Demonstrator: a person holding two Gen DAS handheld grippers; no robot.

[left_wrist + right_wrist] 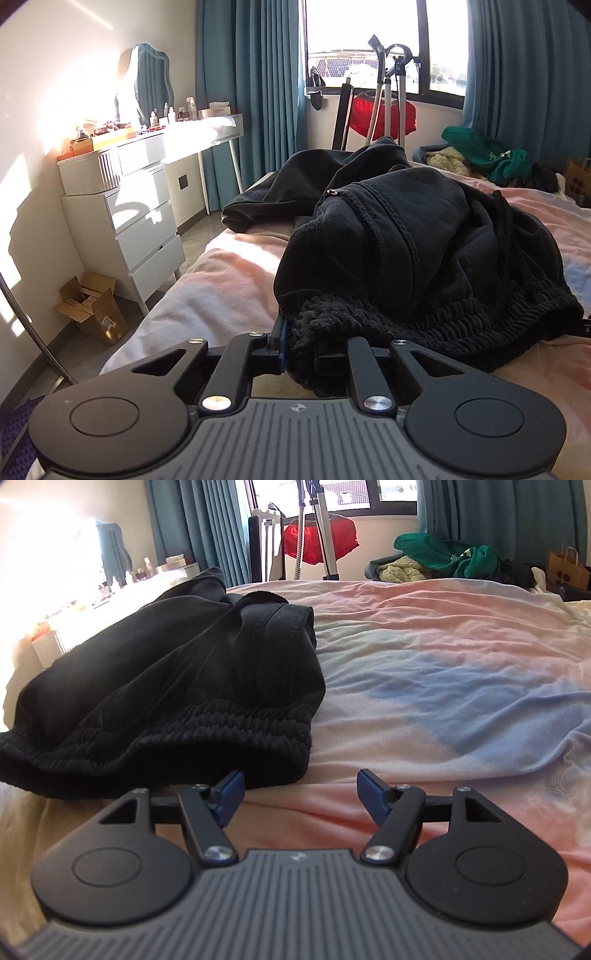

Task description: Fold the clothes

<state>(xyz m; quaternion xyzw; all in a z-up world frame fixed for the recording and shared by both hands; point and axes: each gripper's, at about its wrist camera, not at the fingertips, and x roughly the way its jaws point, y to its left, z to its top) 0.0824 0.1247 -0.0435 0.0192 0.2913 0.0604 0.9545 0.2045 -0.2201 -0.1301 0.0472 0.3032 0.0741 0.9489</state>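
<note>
A pair of black trousers [417,251] with a ribbed elastic waistband [443,321] lies bunched on the pink and blue bedsheet [229,273]. My left gripper [301,345] is shut on the left end of that waistband, and the knit cloth bulges out between the jaws. In the right wrist view the same trousers [177,679] lie at the left, waistband [207,731] toward me. My right gripper [299,794] stands open over the sheet [443,672], just right of the waistband's corner. Its left blue pad [231,790] is close to the cloth; nothing is between the pads.
A white dresser [136,221] and vanity table stand left of the bed, with a cardboard box [92,310] on the floor. Beyond the bed's far edge are a garment steamer with red cloth [384,114], a heap of green and yellow clothes [443,557] and a paper bag [567,568].
</note>
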